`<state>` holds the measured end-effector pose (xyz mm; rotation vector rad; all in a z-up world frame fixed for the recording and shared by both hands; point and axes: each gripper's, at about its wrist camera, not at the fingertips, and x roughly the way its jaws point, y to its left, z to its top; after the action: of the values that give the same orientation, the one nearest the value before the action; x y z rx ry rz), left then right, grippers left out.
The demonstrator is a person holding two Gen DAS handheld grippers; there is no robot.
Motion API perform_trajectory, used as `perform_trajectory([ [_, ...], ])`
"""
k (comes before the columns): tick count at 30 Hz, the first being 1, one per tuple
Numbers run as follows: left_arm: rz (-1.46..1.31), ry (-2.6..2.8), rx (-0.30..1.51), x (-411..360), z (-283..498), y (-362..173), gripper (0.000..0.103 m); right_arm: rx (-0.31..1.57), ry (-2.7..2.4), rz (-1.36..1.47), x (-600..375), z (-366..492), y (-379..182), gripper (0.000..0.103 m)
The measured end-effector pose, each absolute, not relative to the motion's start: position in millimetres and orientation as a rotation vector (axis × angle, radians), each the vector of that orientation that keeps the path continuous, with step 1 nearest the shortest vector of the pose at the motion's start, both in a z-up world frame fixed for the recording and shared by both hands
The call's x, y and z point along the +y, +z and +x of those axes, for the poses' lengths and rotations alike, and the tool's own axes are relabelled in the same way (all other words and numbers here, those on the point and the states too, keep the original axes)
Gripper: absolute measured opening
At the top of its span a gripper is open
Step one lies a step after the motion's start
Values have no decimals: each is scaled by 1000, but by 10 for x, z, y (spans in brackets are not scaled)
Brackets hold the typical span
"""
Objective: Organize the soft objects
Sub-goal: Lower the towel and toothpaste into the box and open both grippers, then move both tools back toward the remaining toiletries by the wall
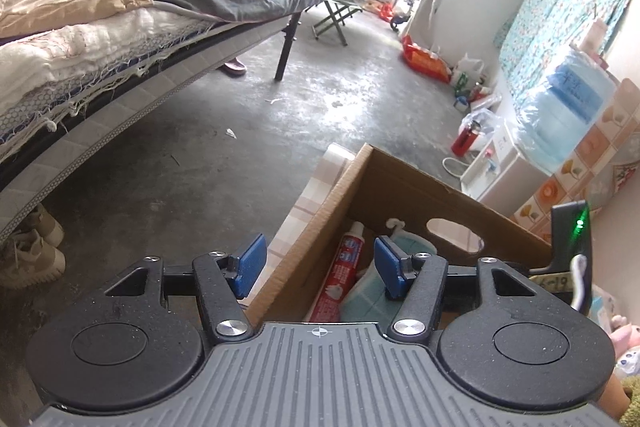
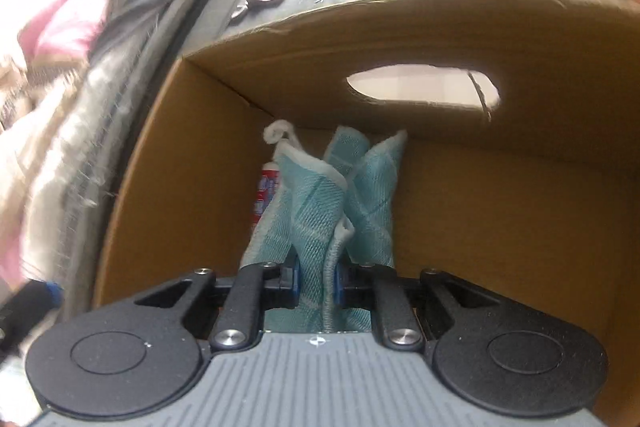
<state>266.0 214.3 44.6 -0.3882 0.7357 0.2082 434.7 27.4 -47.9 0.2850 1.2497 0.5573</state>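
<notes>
While the right gripper (image 2: 316, 285) is reaching into the corrugated cardboard box (image 2: 500, 187), its blue fingers (image 2: 294, 281) are pinching a teal woven cloth (image 2: 316, 203) with white piped edging, which is standing crumpled against the far wall beside a red toothpaste tube (image 2: 262, 197). The left gripper (image 1: 318, 263) is hovering over the box's near-left rim, fingers standing apart and gripping nothing.

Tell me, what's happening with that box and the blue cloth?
A person is tidying soft things with handheld tongs. The right tongs are shut on a teal cloth inside the cardboard box, next to a red toothpaste tube. The left tongs are open and empty above the box's near edge.
</notes>
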Motion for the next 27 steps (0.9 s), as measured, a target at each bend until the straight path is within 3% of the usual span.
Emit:
perform_trajectory([
  [2,-396,207,737,2146,2644,433,60,1218,536,183,327,4330,-421,23],
  [4,-406,199,738,2163,2625,420,62,1197,513,120,338,4301,-335,43],
  [5,-408,197,740,2163,2619,419,64,1176,503,103,314,4281,-276,65],
  [6,-410,195,739,2159,2605,422,64,1143,501,92,284,4248,-206,77],
  [15,-426,186,693,2098,2325,652,73,951,599,224,-209,3912,514,78],
  [19,-400,155,655,1993,2051,855,84,866,719,312,-682,3421,870,80],
  [23,-336,109,576,1815,1609,1093,103,775,840,361,-1293,2707,1208,103],
  [27,-218,15,478,1486,1108,1230,103,660,833,323,-1890,1954,1519,103],
])
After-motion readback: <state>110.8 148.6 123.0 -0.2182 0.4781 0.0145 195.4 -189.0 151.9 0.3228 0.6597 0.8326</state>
